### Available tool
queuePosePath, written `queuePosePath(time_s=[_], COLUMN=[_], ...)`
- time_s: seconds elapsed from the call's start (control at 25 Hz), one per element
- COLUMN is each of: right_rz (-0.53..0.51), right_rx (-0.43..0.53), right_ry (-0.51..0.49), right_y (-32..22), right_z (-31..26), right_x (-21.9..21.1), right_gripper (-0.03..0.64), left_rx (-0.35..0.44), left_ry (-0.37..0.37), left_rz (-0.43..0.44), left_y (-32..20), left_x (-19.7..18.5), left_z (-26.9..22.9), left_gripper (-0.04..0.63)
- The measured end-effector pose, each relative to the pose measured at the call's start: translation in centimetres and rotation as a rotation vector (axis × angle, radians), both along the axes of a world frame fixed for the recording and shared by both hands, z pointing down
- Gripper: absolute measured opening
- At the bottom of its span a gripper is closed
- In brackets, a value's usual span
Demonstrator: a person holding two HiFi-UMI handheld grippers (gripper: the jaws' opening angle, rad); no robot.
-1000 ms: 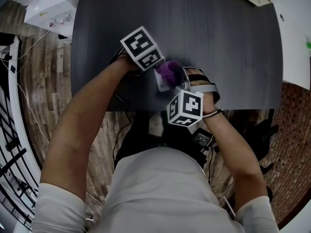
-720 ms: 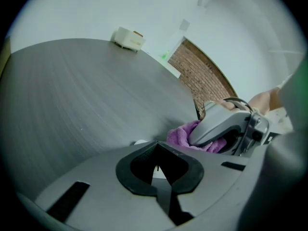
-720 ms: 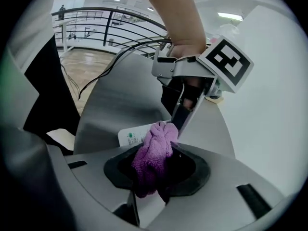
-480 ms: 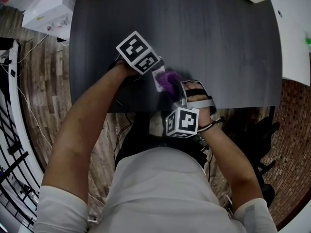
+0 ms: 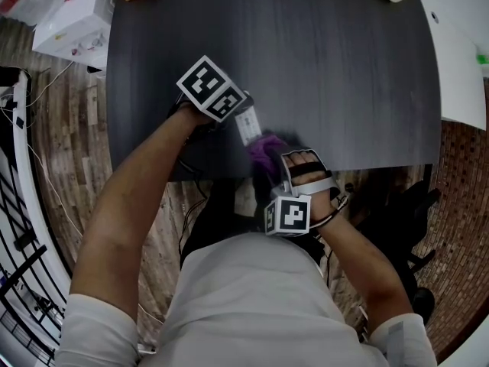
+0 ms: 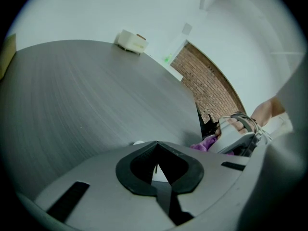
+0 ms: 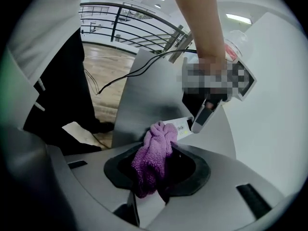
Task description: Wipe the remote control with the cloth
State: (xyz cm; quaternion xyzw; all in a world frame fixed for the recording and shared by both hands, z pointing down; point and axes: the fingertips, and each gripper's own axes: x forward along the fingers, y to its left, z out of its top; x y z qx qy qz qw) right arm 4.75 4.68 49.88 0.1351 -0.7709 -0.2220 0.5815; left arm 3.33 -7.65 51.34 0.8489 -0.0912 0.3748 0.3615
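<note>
The remote control (image 5: 247,126) sticks out from your left gripper's (image 5: 238,115) tight-shut jaws toward the worktop's (image 5: 321,67) near edge. Your right gripper's (image 5: 272,161) jaws pinch the cloth (image 5: 263,150) at its tip.

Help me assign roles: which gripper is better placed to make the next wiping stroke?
Right. The right gripper is shut on the fluffy purple cloth, right by the slim white remote control; the left gripper is shut on that remote, steadying it.
</note>
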Motion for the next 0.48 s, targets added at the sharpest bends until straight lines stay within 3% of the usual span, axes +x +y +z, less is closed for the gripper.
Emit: queuePosePath(time_s=[0.16,0.36,0.4,0.48], right_rz=[-0.015,0.132,0.163,0.215], right_rx=[-0.092,-0.077,-0.064,-0.059], right_ry=[0.013,-0.107,-0.138,-0.188], right_y=[1.8,-1.5,-2.7,-4.9], right_z=[1.0,-2.2,-2.9,-3.4], right_x=[0.7,0.9,0.6,-0.3], right_gripper=[0.129,0.129,0.129,0.129], left_rx=[0.012,0.047,0.051,0.028], left_ry=[0.008,0.012,0.033,0.124], left_rz=[-0.020,-0.060,-0.104,-0.282], left_y=[0.0,-0.1,-0.4,-1.0], left_x=[-0.1,-0.3,-0.6,-1.8], left_z=[0.1,-0.2,-0.7,-2.1], left_gripper=[0.002,0.002,0.003,0.003])
